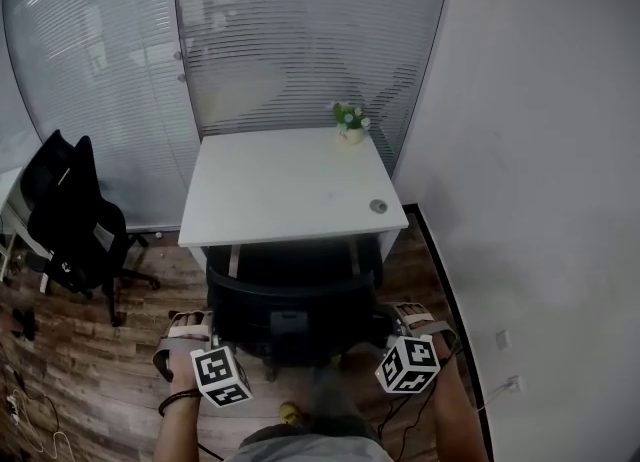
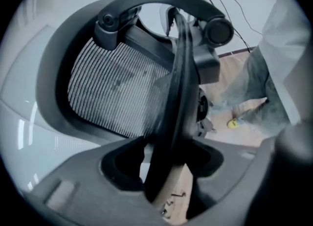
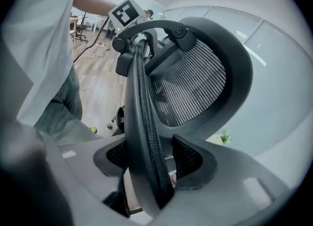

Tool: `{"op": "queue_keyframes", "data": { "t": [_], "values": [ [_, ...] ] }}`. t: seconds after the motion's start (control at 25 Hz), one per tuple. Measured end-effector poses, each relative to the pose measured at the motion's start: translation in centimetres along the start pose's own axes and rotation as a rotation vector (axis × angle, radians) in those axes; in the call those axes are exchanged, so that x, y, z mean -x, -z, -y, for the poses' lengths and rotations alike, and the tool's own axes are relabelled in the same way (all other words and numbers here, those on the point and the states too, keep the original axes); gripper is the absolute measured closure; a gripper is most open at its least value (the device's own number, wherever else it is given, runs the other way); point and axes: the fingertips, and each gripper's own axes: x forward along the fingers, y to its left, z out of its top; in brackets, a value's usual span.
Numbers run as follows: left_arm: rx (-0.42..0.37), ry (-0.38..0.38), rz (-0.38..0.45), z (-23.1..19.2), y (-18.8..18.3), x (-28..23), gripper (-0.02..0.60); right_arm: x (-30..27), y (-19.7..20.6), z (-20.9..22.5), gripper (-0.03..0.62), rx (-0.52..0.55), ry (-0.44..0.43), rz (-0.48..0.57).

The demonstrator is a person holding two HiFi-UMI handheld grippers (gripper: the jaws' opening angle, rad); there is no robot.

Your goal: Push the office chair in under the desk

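Observation:
A black mesh office chair (image 1: 290,300) stands in front of the white desk (image 1: 290,185), its seat partly under the desk's front edge. I am behind it. My left gripper (image 1: 185,335) is at the left edge of the backrest and my right gripper (image 1: 415,322) at the right edge. In the left gripper view the backrest's black rim (image 2: 178,88) runs straight between the jaws of the left gripper (image 2: 164,171), which is shut on it. In the right gripper view the rim (image 3: 144,107) fills the space between the jaws of the right gripper (image 3: 149,166) in the same way.
A small potted plant (image 1: 350,120) and a round grommet (image 1: 378,206) sit on the desk. A second black chair (image 1: 75,215) stands at the left. A white wall (image 1: 540,180) runs close on the right, and blinds (image 1: 300,40) hang behind the desk. Cables (image 1: 30,420) lie on the floor.

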Motion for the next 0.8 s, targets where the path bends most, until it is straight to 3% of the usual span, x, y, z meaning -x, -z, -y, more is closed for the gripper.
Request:
{"op": "queue_keyframes", "data": {
  "t": [0.12, 0.8],
  "values": [
    [-0.004, 0.042, -0.009, -0.1, 0.2, -0.2, 0.350, -0.2, -0.2, 0.0, 0.359, -0.019, -0.007, 0.013],
    [0.009, 0.099, 0.009, 1.4, -0.1, 0.8, 0.359, 0.1, 0.1, -0.6, 0.359, 0.008, 0.009, 0.007]
  ]
}}
